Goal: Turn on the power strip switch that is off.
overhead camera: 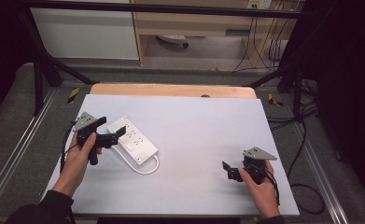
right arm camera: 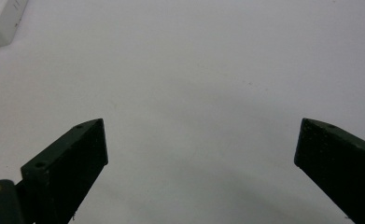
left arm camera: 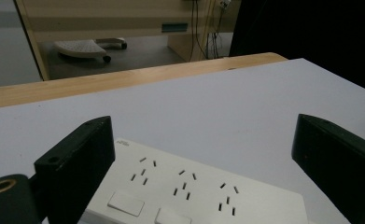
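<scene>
So the white power strip (overhead camera: pixel 132 139) is lying flat on the tabletop (overhead camera: pixel 194 135), over on the left side, with its cord (overhead camera: pixel 148 169) looping off the near end. Left tongs (overhead camera: pixel 119 134) are spread wide right over the strip's edge, jaws on either side of it but not clamped on anything. Right tongs (overhead camera: pixel 226 169) sit well apart on the right, also wide open, nothing between them.
</scene>
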